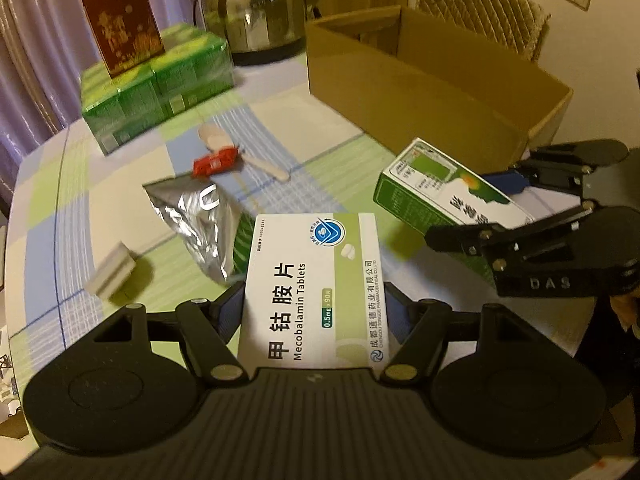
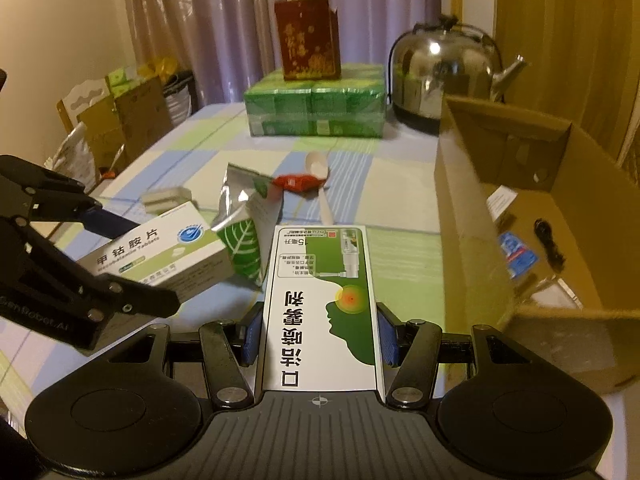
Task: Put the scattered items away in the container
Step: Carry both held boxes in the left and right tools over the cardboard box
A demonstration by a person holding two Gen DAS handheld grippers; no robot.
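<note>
My left gripper (image 1: 314, 314) is shut on a white-and-green Mecobalamin tablet box (image 1: 316, 288), held above the table; the same box (image 2: 160, 254) shows at the left of the right wrist view. My right gripper (image 2: 320, 334) is shut on a green-and-white throat spray box (image 2: 322, 304), also seen as the green box (image 1: 444, 190) just left of the cardboard container (image 1: 420, 92). The open cardboard box (image 2: 472, 216) holds a few small items. On the table lie a silver foil pouch (image 1: 192, 216), a red wrapper (image 1: 214, 164), a plastic spoon (image 1: 240, 150) and a small grey box (image 1: 114, 272).
A green shrink-wrapped pack (image 1: 156, 80) with a dark red carton (image 1: 122, 20) on top stands at the back, beside a steel kettle (image 1: 256, 4). A chair (image 1: 484, 8) sits behind the container. Bags and boxes (image 2: 120, 112) crowd the floor left of the checked tablecloth (image 1: 52, 208).
</note>
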